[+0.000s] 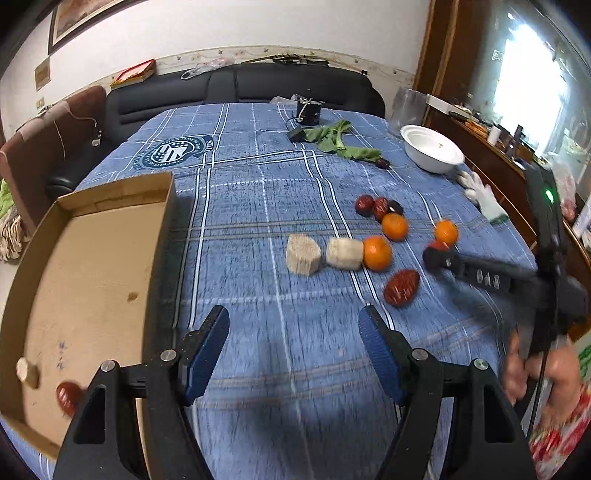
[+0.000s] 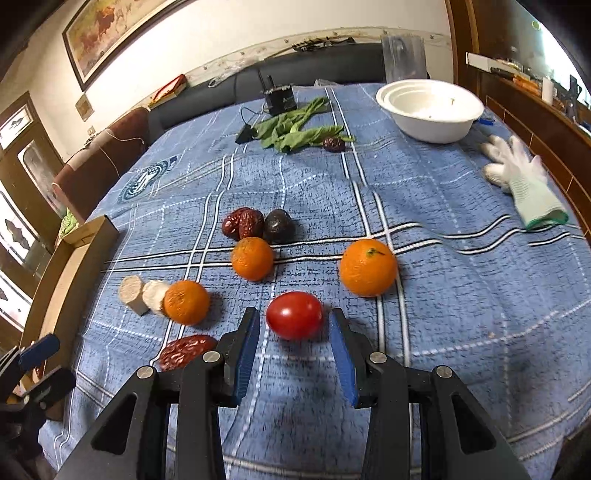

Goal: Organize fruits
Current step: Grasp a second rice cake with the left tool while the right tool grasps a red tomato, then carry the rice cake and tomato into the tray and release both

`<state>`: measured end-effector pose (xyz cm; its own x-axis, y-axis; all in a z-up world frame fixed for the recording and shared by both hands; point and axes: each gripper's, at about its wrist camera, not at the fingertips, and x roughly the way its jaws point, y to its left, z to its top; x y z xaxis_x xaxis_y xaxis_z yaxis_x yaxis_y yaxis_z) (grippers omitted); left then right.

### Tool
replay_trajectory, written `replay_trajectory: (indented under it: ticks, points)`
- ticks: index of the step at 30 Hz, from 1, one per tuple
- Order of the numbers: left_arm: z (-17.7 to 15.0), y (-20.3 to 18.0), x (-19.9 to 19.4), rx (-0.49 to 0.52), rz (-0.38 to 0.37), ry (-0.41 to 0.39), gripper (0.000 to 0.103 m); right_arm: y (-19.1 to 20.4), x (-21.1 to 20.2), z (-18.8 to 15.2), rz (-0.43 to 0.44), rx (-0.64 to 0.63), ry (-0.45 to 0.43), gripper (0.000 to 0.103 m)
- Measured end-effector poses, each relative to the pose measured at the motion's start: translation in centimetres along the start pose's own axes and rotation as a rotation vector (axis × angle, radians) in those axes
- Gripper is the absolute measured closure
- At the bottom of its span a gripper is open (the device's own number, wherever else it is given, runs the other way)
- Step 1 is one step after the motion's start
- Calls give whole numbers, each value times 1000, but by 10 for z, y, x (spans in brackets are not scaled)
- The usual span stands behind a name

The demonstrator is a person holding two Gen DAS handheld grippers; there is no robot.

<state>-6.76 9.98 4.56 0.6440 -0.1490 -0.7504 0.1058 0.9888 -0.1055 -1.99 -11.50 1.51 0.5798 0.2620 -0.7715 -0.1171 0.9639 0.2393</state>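
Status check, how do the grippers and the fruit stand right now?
Left gripper open, empty, beside cardboard box. Right gripper open, astride tomato, pads not touching. Three oranges loose; nothing blocking.

White plastered wall [image 1: 258,26] with a patterned border strip; framed painting [image 2: 122,33] hung high at left; black leather sofa [image 1: 236,86] along the wall behind the table; brown upholstered chair [image 1: 48,147] at left; dark wood door frame [image 1: 430,59] and wooden sideboard [image 1: 495,162] at right; bright daylight through a window [image 1: 524,81]; blue plaid tablecloth [image 1: 258,177] over the table.
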Motion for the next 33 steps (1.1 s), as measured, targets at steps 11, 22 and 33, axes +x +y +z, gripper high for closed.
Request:
replay_trajectory:
  ticks: [11, 22, 33]
  points:
    - [32, 13, 74, -100, -65, 41, 38, -1, 4, -2, 11, -24, -32, 67]
    - [31, 19, 77, -126, -209, 11, 66, 12, 4, -7, 0, -71, -41, 67]
    - [29, 21, 79, -149, -254, 28, 58, 10, 5, -8, 13, -54, -38, 67]
